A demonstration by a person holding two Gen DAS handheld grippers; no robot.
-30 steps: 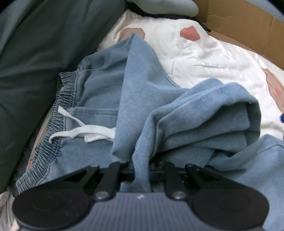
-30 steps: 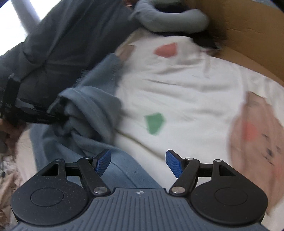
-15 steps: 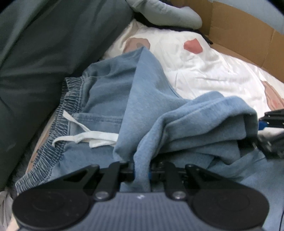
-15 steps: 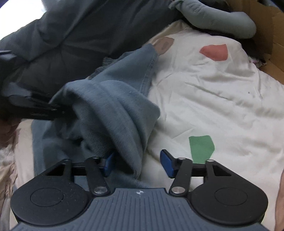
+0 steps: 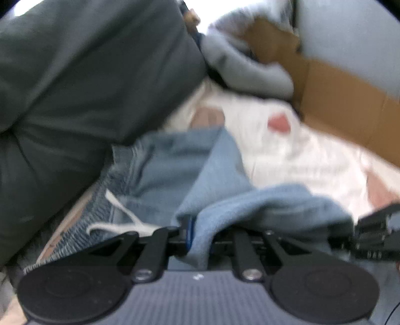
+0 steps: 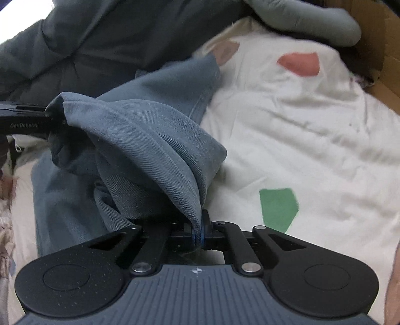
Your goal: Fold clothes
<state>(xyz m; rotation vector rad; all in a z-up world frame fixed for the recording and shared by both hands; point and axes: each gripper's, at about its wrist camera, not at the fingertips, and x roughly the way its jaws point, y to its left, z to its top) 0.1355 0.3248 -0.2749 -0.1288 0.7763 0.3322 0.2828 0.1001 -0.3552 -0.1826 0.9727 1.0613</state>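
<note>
**Both grippers now clamping the blue trousers**

Since half a second ago, the right gripper (image 6: 198,231) has gone from open fingers around a fold to fingers pressed together on it, and the left wrist view is blurring with motion. A hem fold of the blue trousers (image 6: 140,140) is running down between the right gripper's blue pads, which are meeting on the cloth with no gap showing. The left gripper (image 5: 200,235) is likewise pinching a hanging strip of the same garment, its fingers nearly together with the denim filling the space between them. The trousers are lying bunched on the white patterned sheet (image 6: 287,130), toward its left edge, against the dark grey quilt (image 5: 75,82). Their elastic waistband and white drawstring (image 5: 120,220) are lying at the left, beside the quilt. A cardboard box (image 5: 345,105) is standing along the sheet's far right edge, with a grey pillow (image 6: 307,20) at the far corner.
</note>
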